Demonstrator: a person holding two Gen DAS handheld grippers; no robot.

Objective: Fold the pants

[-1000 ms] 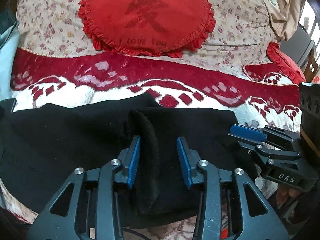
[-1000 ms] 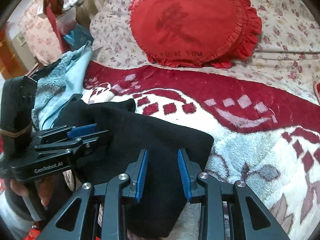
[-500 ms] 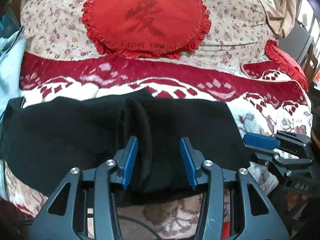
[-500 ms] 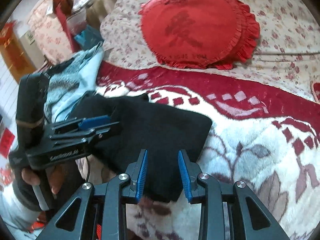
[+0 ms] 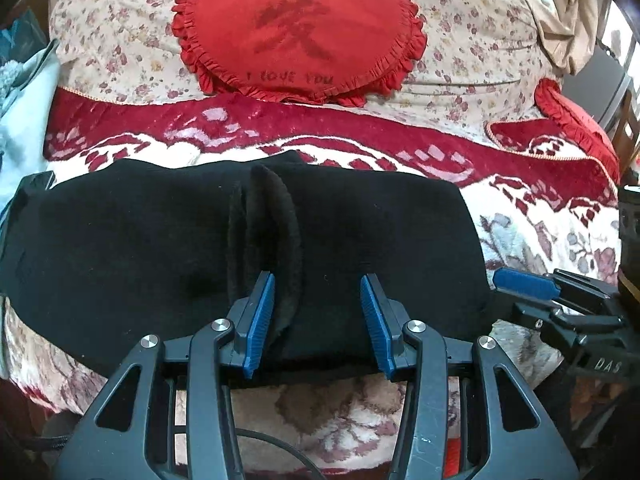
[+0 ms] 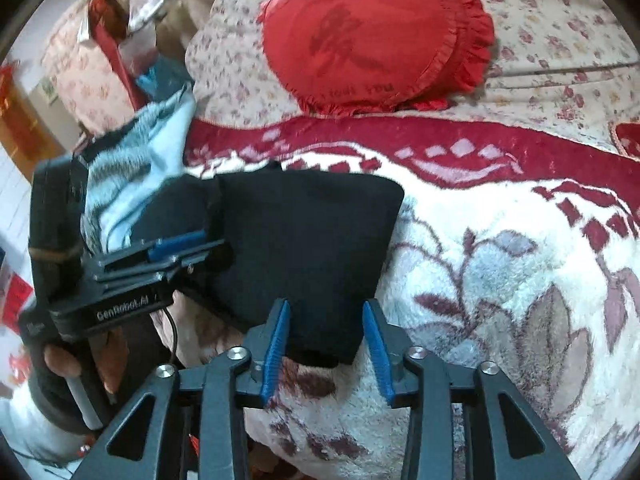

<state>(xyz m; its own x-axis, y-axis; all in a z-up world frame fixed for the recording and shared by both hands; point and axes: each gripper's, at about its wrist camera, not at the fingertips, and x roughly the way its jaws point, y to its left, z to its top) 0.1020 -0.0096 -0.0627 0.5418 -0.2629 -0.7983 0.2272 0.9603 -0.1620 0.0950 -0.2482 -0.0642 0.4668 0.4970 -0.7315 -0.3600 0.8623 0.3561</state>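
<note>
Left claw (image 5: 318, 322) nearest in the left wrist view, jaws parted at a middling gap over the near edge of the black pants (image 5: 160, 248). Blue pads (image 5: 262, 320) not pressing anything; the raised fold ridge of the cloth runs up just beside the left pad, touching or not, can't tell.

Right claw (image 6: 326, 344) in its own view: jaws have just been opening, now fairly wide. The near corner of the pants (image 6: 304, 240) sits between the pads, but the pads don't press on it. Same claw seen from the left wrist view (image 5: 524, 284) at the right end of the pants, low over the blanket.

Left claw from the right wrist view (image 6: 180, 242), at the pants' left part, held by a hand (image 6: 60, 360) gripping the handle.

Pants lie flat as a wide folded bundle across the near edge of the bed, on a white-and-red floral blanket (image 5: 540, 232), with a doubled hem ridge standing up near the middle.

Farther back: the blanket's dark red border band, then a floral cream bedspread (image 5: 460, 20) with a red heart-shaped frilled pillow (image 5: 300, 28) on it. Light blue fleece garment (image 6: 140, 152) beside the pants on the left. Second red frilled cushion (image 5: 572, 120) at far right.
</note>
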